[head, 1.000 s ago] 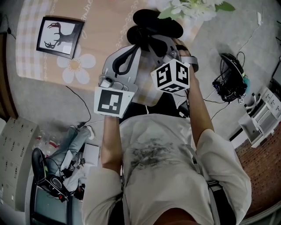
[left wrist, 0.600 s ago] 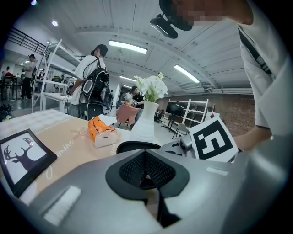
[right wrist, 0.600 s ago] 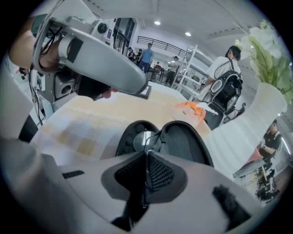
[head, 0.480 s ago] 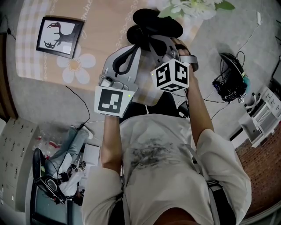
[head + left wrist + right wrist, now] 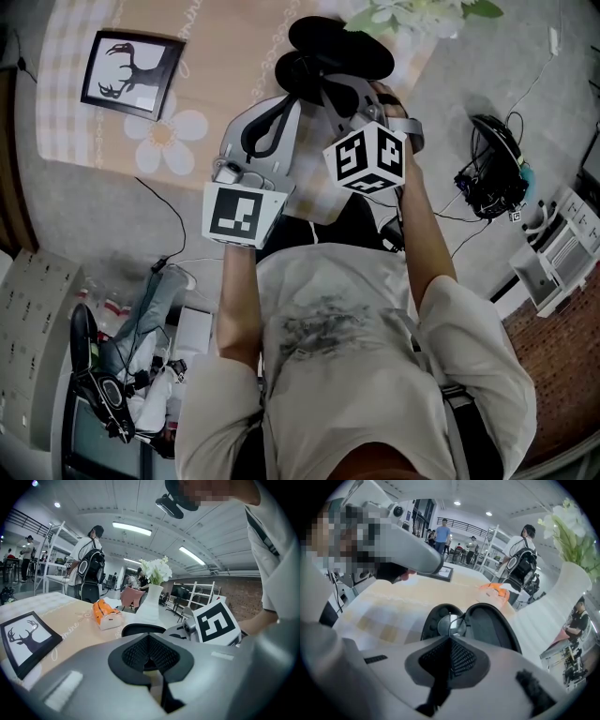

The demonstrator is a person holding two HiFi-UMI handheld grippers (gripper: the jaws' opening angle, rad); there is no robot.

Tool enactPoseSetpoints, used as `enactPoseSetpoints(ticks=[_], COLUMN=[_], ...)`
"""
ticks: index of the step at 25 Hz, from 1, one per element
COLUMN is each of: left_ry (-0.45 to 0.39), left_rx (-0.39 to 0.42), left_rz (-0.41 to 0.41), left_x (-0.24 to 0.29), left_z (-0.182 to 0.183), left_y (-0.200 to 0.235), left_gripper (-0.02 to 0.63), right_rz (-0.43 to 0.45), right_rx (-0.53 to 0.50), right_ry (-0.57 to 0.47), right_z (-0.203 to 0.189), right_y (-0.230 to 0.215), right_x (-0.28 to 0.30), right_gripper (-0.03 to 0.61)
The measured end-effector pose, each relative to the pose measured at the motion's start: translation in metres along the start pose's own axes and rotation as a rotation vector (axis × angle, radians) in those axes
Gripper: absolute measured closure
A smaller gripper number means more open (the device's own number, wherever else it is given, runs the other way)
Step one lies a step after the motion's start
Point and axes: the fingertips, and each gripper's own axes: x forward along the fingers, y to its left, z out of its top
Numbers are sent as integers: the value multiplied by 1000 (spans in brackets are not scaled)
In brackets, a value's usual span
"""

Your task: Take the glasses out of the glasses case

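Peach-clothed table (image 5: pixel 234 56): thin-rimmed glasses (image 5: pixel 450 624) are cradled in an open, black oval glasses case (image 5: pixel 490 620) near its edge. Left gripper (image 5: pixel 149 644) and right gripper (image 5: pixel 450 641) are pinched together, ribbed pads meeting.

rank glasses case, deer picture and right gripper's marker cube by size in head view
1. glasses case, lying open
2. deer picture and marker cube look alike; the cube is nearer the camera, so unranked

Glasses case (image 5: pixel 337 47) at the table's far edge, ahead of me: its far half now spreads wider to the right than a second ago. On the floor at near left, a person's jeans leg (image 5: pixel 141 319) shifts nearer to me and further left.
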Motion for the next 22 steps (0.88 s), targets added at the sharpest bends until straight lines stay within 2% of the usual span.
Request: enactPoseSetpoints(ticks=[22], left_ry=[-22], left_rx=[15], left_rz=[-5], left_x=[-14], left_z=[5], left_y=[-5], left_gripper=[604], right_rz=[-68], right_rx=[23], right_ry=[-22], right_z=[12], right_y=[-5], right_x=[-21], right_gripper=[560])
